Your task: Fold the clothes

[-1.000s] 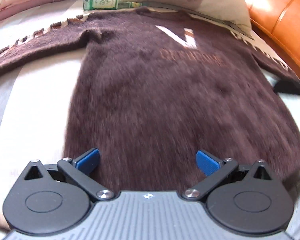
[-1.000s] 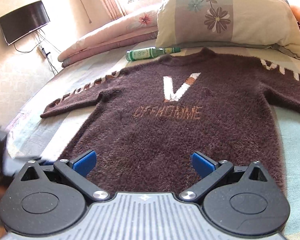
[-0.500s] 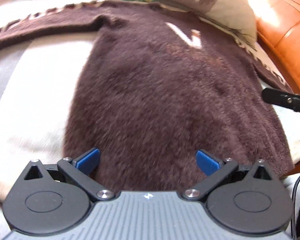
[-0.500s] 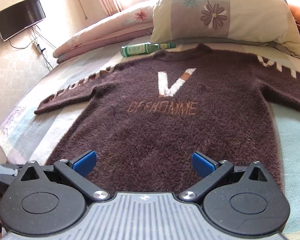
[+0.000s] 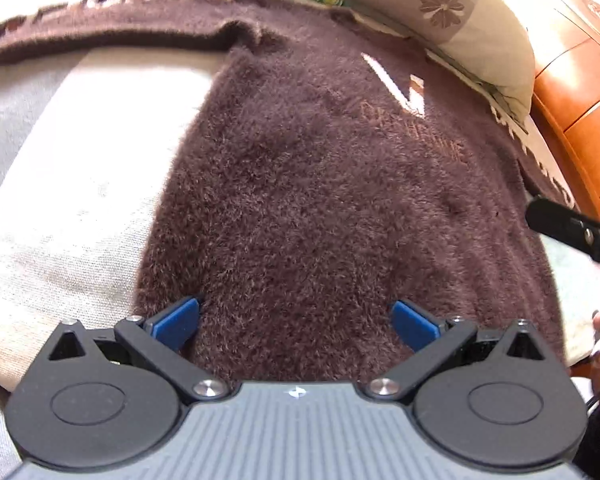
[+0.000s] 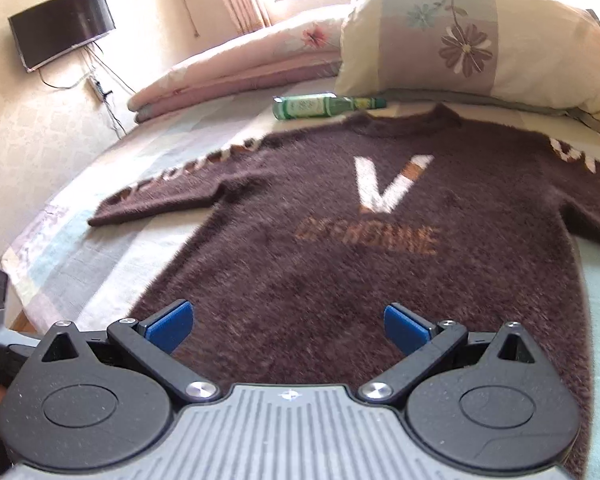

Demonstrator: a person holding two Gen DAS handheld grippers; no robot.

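A fuzzy dark brown sweater [image 6: 364,264] with a big white V on its chest lies flat and face up on the pale checked bed cover [image 6: 100,248]. Both sleeves are spread out to the sides. Its bottom edge is closest to the two tools.

The left gripper [image 5: 296,322] hangs low over the bottom left part of the sweater. Its blue fingertips [image 5: 176,320] are spread wide apart and grip nothing. One tip sits right by the sweater's side edge.

The right gripper [image 6: 288,326] is over the bottom middle of the sweater. Its blue tips are wide apart too, with nothing between them.

A green glass bottle [image 6: 324,106] lies on its side just past the sweater's collar. Behind it rests a cream pillow with a flower print [image 6: 472,36]. A folded pink quilt [image 6: 236,68] sits to the left of the pillow. A black flat screen [image 6: 60,26] hangs on the wall.
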